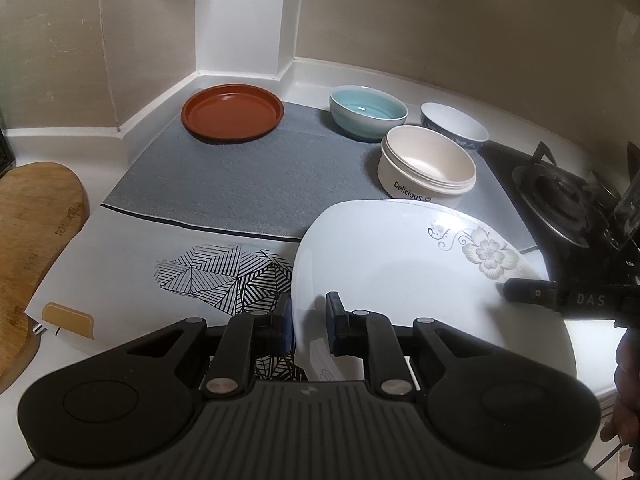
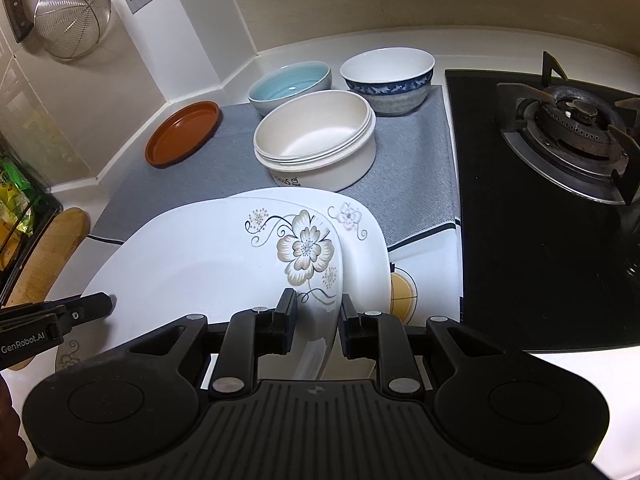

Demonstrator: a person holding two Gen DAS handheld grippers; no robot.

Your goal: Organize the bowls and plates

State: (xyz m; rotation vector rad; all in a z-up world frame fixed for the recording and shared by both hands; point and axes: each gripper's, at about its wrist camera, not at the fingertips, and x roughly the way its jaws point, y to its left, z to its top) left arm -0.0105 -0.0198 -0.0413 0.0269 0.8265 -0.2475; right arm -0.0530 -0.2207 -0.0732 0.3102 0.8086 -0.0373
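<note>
A white square plate with a flower print [image 1: 400, 264] [image 2: 208, 264] is held above a second flowered plate [image 2: 360, 248] at the counter front. My left gripper [image 1: 309, 322] is shut on its left rim. My right gripper [image 2: 318, 316] is shut on its right rim; it also shows in the left wrist view [image 1: 528, 291]. The left gripper's tip shows in the right wrist view [image 2: 92, 306]. On the grey mat [image 1: 240, 184] stand a brown plate [image 1: 232, 112] [image 2: 182, 132], a teal bowl [image 1: 368, 116] [image 2: 288, 84], a cream "Delicious" bowl [image 1: 428, 164] [image 2: 316, 140] and a blue-patterned bowl [image 1: 456, 126] [image 2: 388, 76].
A gas stove [image 2: 568, 120] [image 1: 560, 200] lies to the right of the mat. A wooden cutting board [image 1: 32, 232] lies at the left. A patterned white mat [image 1: 180, 272] covers the counter front. A strainer [image 2: 72, 20] hangs on the wall.
</note>
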